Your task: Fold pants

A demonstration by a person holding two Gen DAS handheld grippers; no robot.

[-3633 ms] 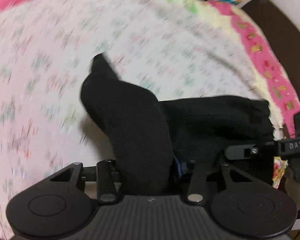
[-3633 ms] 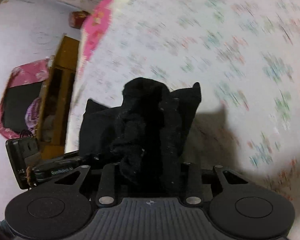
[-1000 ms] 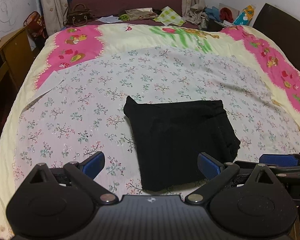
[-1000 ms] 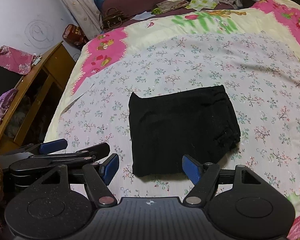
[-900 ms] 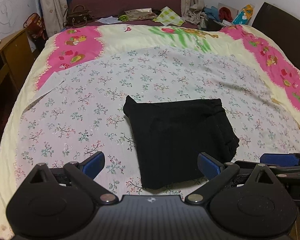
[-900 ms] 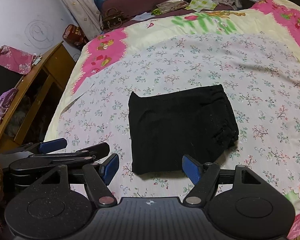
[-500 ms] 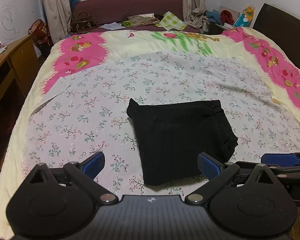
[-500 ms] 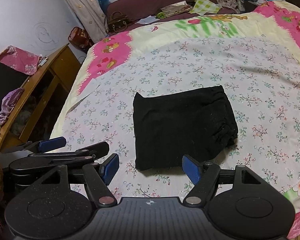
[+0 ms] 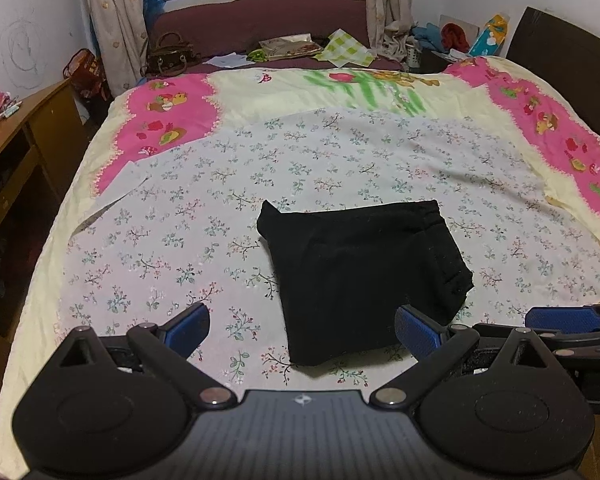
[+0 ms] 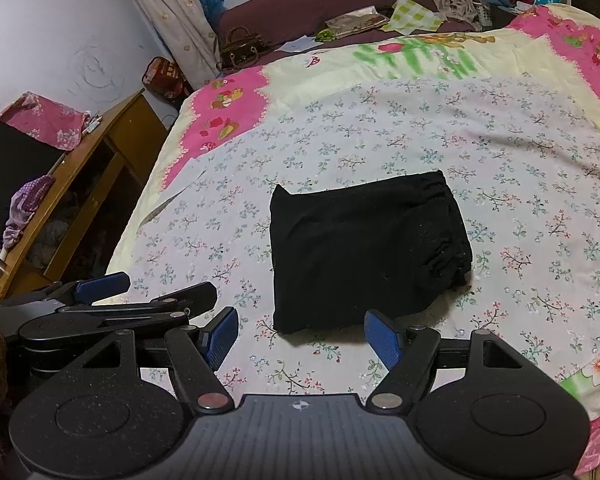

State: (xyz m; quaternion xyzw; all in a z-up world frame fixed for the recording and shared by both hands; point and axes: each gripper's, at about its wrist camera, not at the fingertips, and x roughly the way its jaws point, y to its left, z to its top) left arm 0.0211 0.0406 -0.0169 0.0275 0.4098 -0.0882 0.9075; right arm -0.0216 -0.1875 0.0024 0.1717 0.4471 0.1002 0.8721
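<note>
Both of your grippers stand wide open and hold nothing: the left gripper (image 9: pixel 302 330) hangs above the near edge of the bed, and the right gripper (image 10: pixel 302 336) sits just beside it, to its right. The folded black knit pants (image 9: pixel 360 276) lie flat as a compact rectangle in the middle of the white flower-printed bedsheet (image 9: pixel 188 216), clear of both sets of blue-padded fingers (image 9: pixel 188 326).

Judged from how the bundle lies, the folding looks essentially finished, so the step in hand is a clean retreat and a last check. Lift both tools straight back and up so no finger brushes the near edge of the pants and drags a layer open.

Look at the right side of the bundle in the right wrist view (image 10: pixel 368 252): the gathered waistband end bulges and sits thicker than the rest, with a small lump at its near corner. If you want a tidier stack, close one gripper and press its flat side lightly on that corner; do not pinch and pull. Knit cloth like this probably slides on itself, so a tug at one layer could shift the whole fold. Leave the far left corner, which pokes up slightly, unless it lifts further.
</note>
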